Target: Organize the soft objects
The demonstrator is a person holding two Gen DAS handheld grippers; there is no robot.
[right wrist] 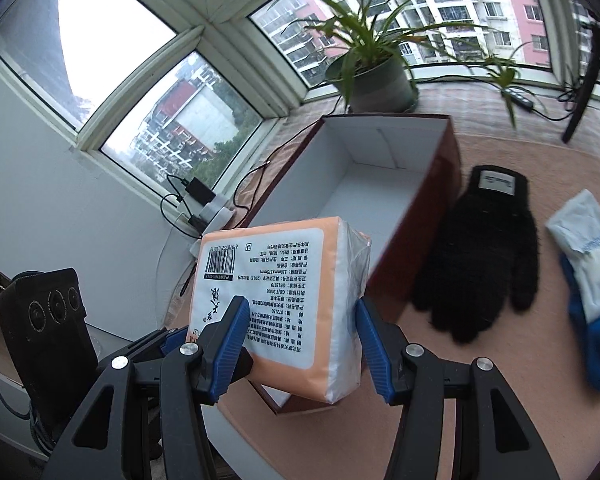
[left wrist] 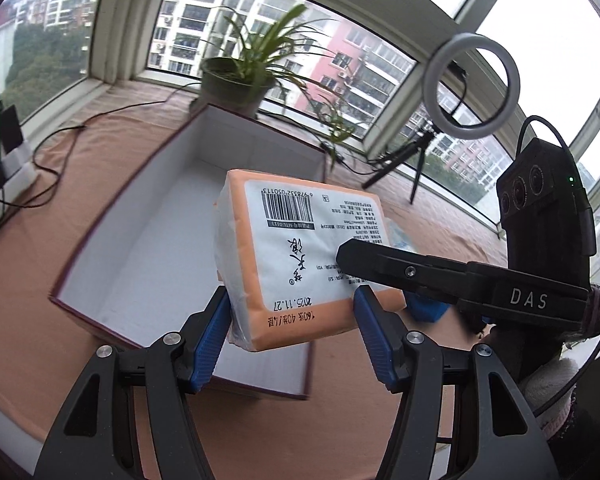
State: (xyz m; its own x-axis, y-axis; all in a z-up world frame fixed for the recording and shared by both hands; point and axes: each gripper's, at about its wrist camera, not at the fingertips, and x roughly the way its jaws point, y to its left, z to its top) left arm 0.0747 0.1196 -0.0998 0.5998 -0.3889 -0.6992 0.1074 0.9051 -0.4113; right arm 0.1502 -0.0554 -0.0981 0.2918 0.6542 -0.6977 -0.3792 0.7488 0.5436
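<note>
An orange tissue pack (left wrist: 296,256) with a white label is held in the air over the near end of an open dark-red box (left wrist: 188,216) with a white inside. My left gripper (left wrist: 292,312) is shut on the pack's near edge. My right gripper (right wrist: 298,324) is shut on the same pack (right wrist: 276,296), and its black finger crosses the label in the left wrist view (left wrist: 400,272). The box (right wrist: 380,184) holds nothing. A black glove (right wrist: 488,252) and a white pack on a blue cloth (right wrist: 584,248) lie on the pink cloth to the right of the box.
A potted plant (left wrist: 240,80) stands behind the box by the window. A ring light on a tripod (left wrist: 472,84) stands at the back right. Cables and chargers (right wrist: 200,208) lie at the left edge of the sill.
</note>
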